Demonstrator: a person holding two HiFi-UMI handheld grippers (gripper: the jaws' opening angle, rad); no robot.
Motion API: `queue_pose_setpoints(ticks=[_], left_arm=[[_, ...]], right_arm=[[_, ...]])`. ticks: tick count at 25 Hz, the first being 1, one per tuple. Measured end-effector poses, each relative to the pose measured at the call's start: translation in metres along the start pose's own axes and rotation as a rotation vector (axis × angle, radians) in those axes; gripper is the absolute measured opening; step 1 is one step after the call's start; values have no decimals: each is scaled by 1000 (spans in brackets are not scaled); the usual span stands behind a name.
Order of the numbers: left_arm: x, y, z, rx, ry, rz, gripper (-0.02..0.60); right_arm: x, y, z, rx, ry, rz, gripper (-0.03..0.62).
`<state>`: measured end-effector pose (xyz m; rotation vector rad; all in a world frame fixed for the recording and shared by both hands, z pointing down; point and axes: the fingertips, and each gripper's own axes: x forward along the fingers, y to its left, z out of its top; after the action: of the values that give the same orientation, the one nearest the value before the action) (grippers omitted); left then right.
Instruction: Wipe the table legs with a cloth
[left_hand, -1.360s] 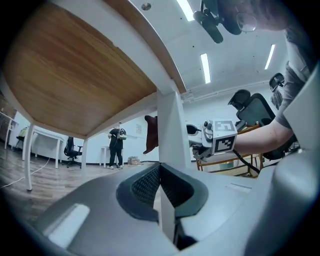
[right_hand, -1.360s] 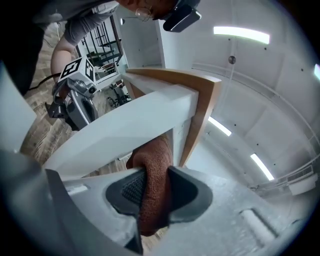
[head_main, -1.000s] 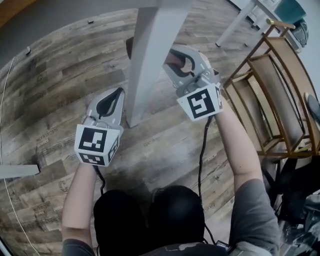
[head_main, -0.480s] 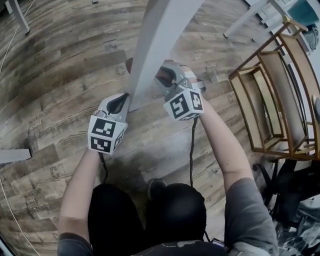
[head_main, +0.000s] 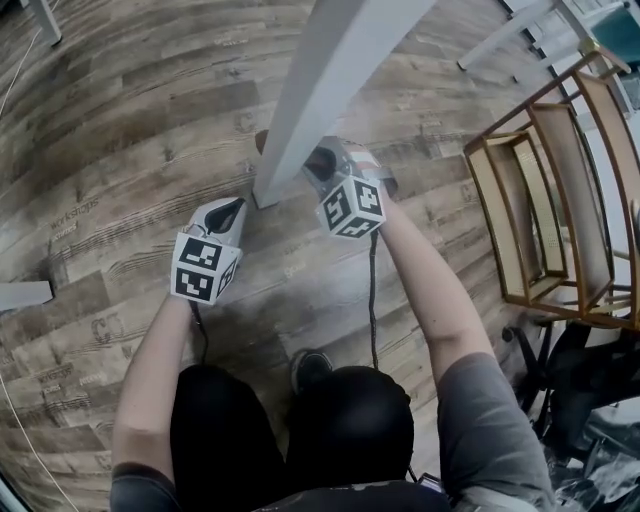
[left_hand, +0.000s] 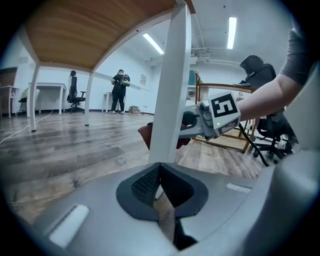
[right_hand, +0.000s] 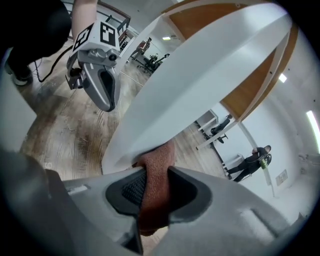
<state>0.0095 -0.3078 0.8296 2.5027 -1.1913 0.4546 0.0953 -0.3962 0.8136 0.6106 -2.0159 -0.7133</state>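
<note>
Wooden floor (head_main: 150, 130) carries white table leg (head_main: 330, 80), rust-brown nubby cloth (right_hand: 155, 175) touching it.

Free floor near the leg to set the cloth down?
Bare floor left of the table leg, beyond the left claw; also between right claw and wooden rack. Crowded at the leg's foot: both claws, cloth.

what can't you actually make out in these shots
- cloth: the head view shows only slivers; the table leg and the right tool hide the rest.
- leg's far faces: hidden by the leg itself in every view, so it cannot be told whether they are dirty or clean.
- tabletop: only its underside shows in the left gripper view, cut off by the picture edge.
- distant people: too small.
</note>
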Motion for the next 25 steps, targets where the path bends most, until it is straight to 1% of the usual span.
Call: queue_pose_setpoints(ticks=[3, 5, 7, 10, 12, 14, 17, 20, 22, 25], left_arm=[[0, -3, -9, -3, 17, -16, 20], [-1, -6, -9, -7, 16, -25, 20], [-4, -7, -3, -11, 1, -33, 20], [-13, -5, 20, -26, -59, -34, 20], [-20, -3, 39, -27, -110, -28, 20], [-27, -2, 60, -8, -154, -17, 20], [-40, -4, 91, 10, -223, -9, 20], [-57, -5, 126, 13, -306, -13, 20], [-68, -6, 147, 46, -346, -11, 20], [-81, -11, 171, 100, -367, -1, 20]], right_arm=[[16, 25, -12, 76, 53, 58, 87], [21, 34, -18, 135, 83, 72, 87], [22, 36, -23, 210, 106, 61, 87], [14, 31, -26, 365, 107, 22, 87], [0, 26, -25, 489, 83, -10, 87], [-19, 16, -19, 599, 40, -56, 87], [-58, -3, -5, 703, -38, -151, 87], [-93, -26, 19, 763, -143, -237, 87], [-110, -38, 35, 770, -196, -281, 87], [-133, -50, 46, 781, -208, -328, 87]])
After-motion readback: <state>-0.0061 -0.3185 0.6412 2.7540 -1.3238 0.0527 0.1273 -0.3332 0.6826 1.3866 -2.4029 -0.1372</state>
